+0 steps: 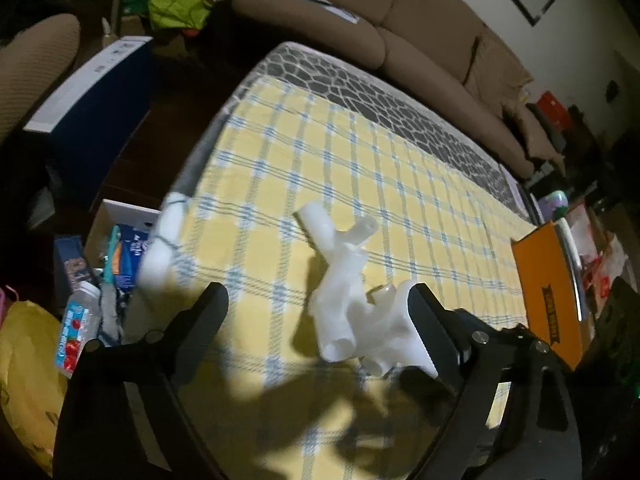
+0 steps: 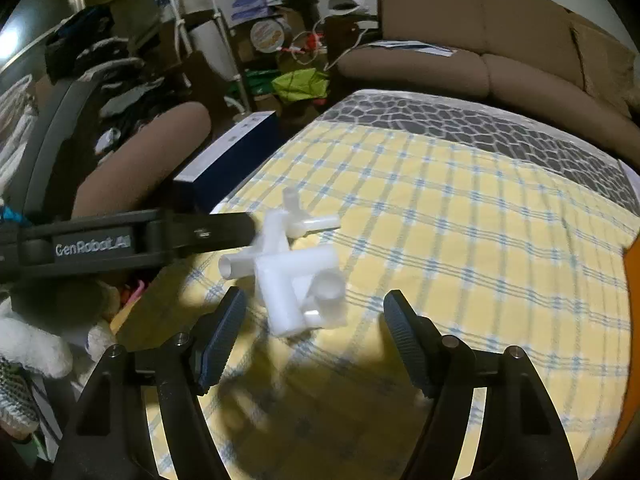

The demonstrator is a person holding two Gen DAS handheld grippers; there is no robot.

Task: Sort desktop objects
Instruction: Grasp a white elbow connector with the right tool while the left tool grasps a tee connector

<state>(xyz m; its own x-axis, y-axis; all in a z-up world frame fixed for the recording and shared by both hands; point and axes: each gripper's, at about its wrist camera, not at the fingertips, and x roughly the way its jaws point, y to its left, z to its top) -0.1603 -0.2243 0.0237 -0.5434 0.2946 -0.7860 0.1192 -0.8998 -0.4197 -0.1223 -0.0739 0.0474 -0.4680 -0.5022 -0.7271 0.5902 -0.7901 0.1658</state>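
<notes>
Your left gripper (image 1: 316, 312) and right gripper (image 2: 314, 306) both stand wide open. Mid-frame on the yellow checked woven cloth (image 2: 460, 240) lie white smooth plastic tube connectors (image 2: 296, 280), blurred, seemingly three; an orange flat box (image 1: 548, 288) sits at the right edge of the left view.

We see a cluster of white plastic pipe connectors (image 1: 344, 284) (image 2: 296, 276) lying on the yellow checked cloth (image 1: 360, 160) (image 2: 460, 220) that covers the surface. In the left wrist view the cluster lies between the left tool's (image 1: 318, 304) spread fingers, touching its right finger (image 1: 424, 320). An orange flat box (image 1: 548, 292) lies at the cloth's right edge. A brown fabric sofa (image 1: 400, 20) (image 2: 500, 52) stands behind the surface. In the right wrist view the right tool (image 2: 314, 308) hangs just before the cluster.
</notes>
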